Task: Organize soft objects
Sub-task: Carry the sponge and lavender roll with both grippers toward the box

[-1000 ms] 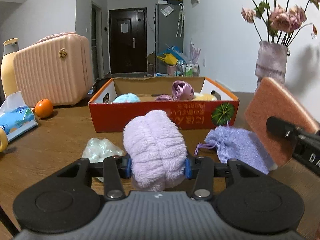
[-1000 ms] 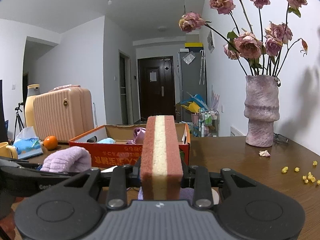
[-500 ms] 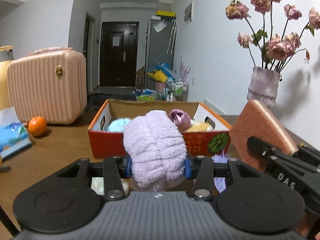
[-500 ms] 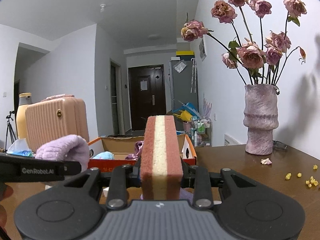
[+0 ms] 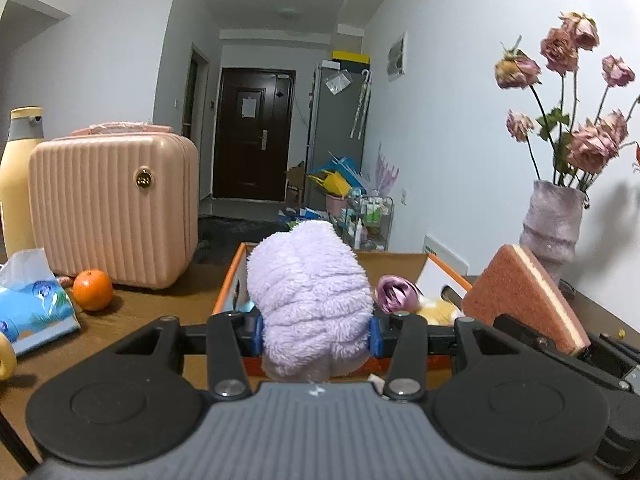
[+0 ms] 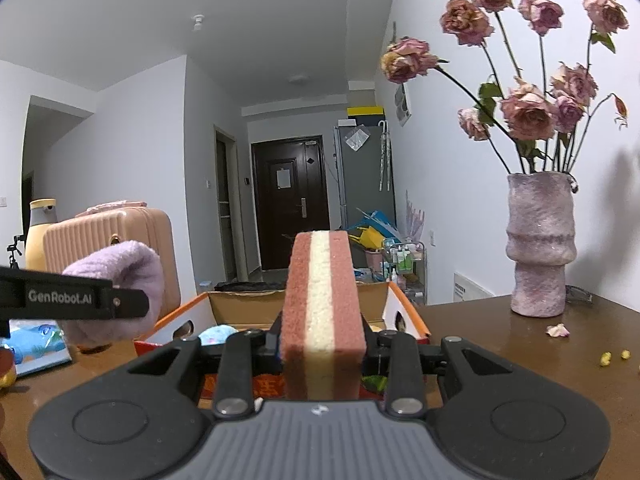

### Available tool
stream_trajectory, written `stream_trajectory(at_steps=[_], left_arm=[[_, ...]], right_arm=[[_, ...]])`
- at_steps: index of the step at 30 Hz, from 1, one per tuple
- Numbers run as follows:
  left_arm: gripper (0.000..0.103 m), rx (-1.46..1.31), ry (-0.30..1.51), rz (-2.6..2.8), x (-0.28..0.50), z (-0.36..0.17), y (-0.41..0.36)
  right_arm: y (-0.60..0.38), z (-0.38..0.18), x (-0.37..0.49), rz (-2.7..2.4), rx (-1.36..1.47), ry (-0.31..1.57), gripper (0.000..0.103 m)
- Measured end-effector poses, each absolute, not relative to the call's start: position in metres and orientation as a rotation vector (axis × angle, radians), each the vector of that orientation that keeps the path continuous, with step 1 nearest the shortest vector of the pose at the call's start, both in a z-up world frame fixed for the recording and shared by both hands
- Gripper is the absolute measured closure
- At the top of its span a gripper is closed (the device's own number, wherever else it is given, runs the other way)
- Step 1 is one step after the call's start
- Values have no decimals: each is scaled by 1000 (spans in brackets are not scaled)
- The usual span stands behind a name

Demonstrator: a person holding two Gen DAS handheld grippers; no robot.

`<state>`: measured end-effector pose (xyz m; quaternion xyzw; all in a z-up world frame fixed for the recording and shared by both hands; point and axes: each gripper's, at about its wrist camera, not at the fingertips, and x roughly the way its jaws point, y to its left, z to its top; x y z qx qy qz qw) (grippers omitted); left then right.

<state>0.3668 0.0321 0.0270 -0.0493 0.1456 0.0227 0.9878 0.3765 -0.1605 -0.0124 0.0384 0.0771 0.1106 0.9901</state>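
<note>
My left gripper [image 5: 315,330] is shut on a fluffy lilac towel roll [image 5: 310,300], held above the near wall of the orange cardboard box [image 5: 230,276]. The same roll [image 6: 120,276] shows at the left of the right wrist view. My right gripper [image 6: 323,346] is shut on a pink-and-cream sponge [image 6: 322,320], upright between the jaws, just before the box [image 6: 408,308]. That sponge [image 5: 524,300] also appears at the right of the left wrist view. Inside the box lie a purple satin piece [image 5: 394,294], a yellow soft item [image 5: 438,312] and a light blue ball [image 6: 218,334].
A pink ribbed case [image 5: 114,208], an orange [image 5: 93,290], a tissue pack [image 5: 32,308] and a yellow bottle [image 5: 16,176] stand left on the wooden table [image 5: 160,304]. A vase of dried roses [image 6: 540,244] stands right, with petals and yellow crumbs [image 6: 612,356] nearby.
Both grippers have moved up and forward toward the box with their loads. The lilac pouch and pale bag on the table have dropped out of view.
</note>
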Motion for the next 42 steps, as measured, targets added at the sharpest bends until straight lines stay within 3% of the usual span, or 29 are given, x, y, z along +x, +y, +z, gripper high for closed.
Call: stream_trajectory(at_steps=[42], left_arm=[[57, -97, 320, 39, 512, 20, 71]], right_arm=[[-81, -15, 530, 233, 40, 222, 73]])
